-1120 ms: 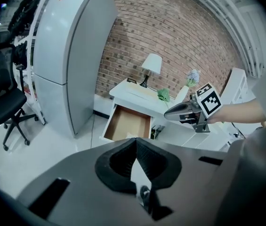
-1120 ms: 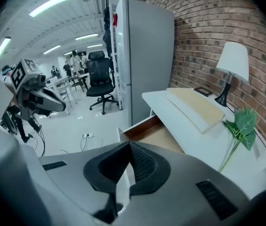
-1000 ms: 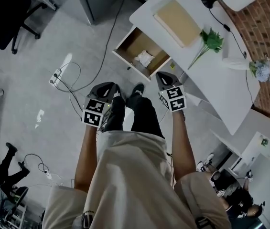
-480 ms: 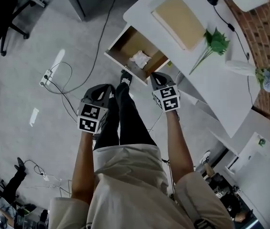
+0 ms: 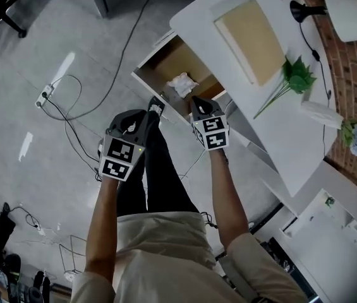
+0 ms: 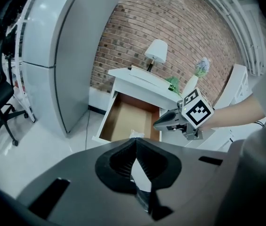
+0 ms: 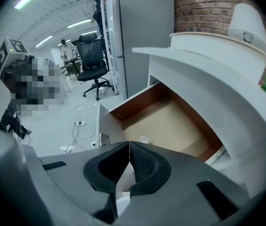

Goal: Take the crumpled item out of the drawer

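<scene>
The open wooden drawer (image 5: 165, 65) sticks out of the white desk (image 5: 292, 125). A crumpled white item (image 5: 182, 84) lies inside it near the front. My right gripper (image 5: 198, 101) hovers just short of the drawer's front corner, jaws shut and empty. My left gripper (image 5: 141, 115) hangs lower and further left over the floor, also shut and empty. In the left gripper view the crumpled item (image 6: 136, 134) shows just past the closed tips (image 6: 135, 139), with the right gripper (image 6: 163, 121) beside the drawer (image 6: 123, 119). The right gripper view looks into the drawer (image 7: 170, 121), where the crumpled item (image 7: 143, 139) peeks above the tips (image 7: 129, 143).
On the desk lie a beige pad (image 5: 251, 30), a green plant sprig (image 5: 295, 81) and a lamp (image 5: 349, 5). Cables and a power strip (image 5: 71, 106) trail on the floor left of the drawer. A grey cabinet (image 6: 71, 55) stands left of the desk. An office chair (image 7: 92, 51) stands far off.
The person has stepped toward the desk. Both grippers have come closer to the drawer, the right one reaching its front corner. Both stay shut.
</scene>
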{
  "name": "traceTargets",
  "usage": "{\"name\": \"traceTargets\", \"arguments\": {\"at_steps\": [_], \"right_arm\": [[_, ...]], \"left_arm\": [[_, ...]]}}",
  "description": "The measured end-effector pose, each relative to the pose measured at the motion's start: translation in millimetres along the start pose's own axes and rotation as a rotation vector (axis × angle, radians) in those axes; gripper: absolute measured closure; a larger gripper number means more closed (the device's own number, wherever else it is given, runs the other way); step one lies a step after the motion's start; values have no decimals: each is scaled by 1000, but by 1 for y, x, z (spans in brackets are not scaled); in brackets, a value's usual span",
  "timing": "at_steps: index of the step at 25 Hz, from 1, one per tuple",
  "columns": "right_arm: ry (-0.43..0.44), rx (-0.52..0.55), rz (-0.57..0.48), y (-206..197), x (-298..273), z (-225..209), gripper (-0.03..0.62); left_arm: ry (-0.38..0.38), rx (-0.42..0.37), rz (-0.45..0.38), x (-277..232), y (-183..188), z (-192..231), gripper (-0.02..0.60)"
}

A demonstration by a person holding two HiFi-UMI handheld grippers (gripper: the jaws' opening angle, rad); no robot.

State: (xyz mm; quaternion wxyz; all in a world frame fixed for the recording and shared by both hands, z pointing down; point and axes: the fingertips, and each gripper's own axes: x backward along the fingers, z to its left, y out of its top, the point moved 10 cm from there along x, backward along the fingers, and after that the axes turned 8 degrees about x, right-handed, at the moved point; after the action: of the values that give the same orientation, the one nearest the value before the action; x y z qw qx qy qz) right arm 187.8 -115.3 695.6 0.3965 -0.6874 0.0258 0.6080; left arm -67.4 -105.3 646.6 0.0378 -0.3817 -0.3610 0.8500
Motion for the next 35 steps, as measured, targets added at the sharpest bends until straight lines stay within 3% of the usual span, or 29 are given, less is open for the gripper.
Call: {"name": "traceTargets", "arguments": {"at_steps": [5, 12, 20, 27, 35], "right_arm": [[13, 88, 40, 1, -33, -13, 567], [23, 129, 66, 6, -73, -27, 545], [89, 119, 104, -4, -104, -33, 467], [95, 200, 145, -1, -121, -49, 446], [194, 273, 207, -1, -149, -54, 386]], "left_arm": [[4, 13, -23, -12, 0, 14, 566], [-14, -1, 21, -37, -12, 23, 566], [-34, 42, 43, -77, -15, 14, 566], [-9, 74, 13, -97, -2, 19, 566], [25, 116, -46, -106, 19, 29, 566]]}}
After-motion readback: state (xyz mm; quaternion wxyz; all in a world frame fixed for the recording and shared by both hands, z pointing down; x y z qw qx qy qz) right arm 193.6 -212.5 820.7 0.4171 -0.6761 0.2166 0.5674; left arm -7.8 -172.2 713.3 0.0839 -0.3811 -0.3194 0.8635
